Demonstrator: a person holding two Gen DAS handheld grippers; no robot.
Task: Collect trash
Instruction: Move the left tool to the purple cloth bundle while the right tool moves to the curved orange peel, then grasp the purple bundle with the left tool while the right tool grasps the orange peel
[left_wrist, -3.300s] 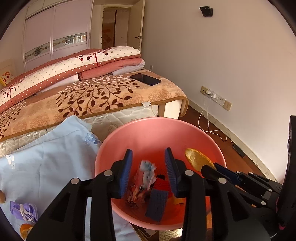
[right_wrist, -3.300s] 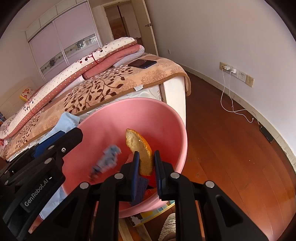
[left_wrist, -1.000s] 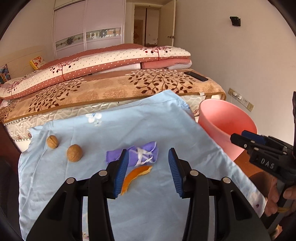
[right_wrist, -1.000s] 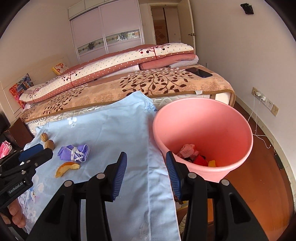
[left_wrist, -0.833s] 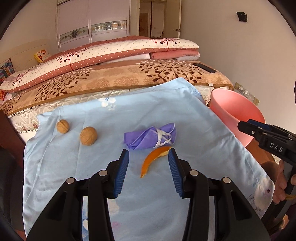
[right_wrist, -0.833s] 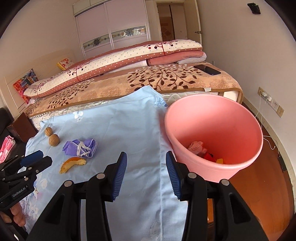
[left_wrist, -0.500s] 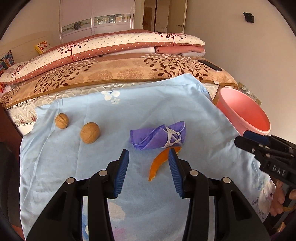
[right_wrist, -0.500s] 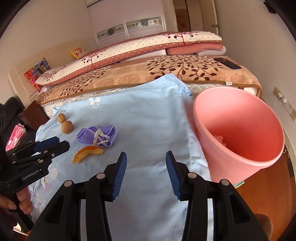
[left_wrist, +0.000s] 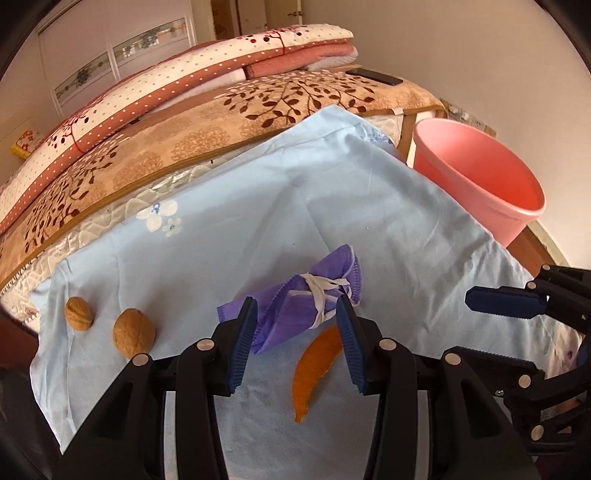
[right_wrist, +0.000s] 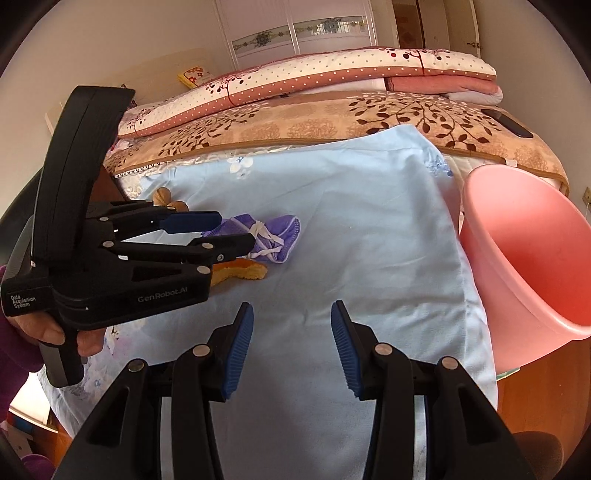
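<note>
A pale blue floral cloth (left_wrist: 369, 206) covers the table beside a bed, with a round pink plastic bin (left_wrist: 491, 177) standing off its far right corner. The left gripper (left_wrist: 297, 341) hangs jaws spread above a purple cloth bundle tied with white string (left_wrist: 306, 310) and a curved orange peel strip (left_wrist: 314, 369). The right gripper (right_wrist: 291, 345), also spread, grips nothing. Two brown walnuts (left_wrist: 133, 332) lie left of the bundle.

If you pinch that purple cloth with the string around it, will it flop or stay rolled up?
The purple cloth bundle is probably soft and will squash between the pads. The white string around its middle should keep it rolled, though the loose ends may droop. It looks light, and unlikely to roll far.
</note>
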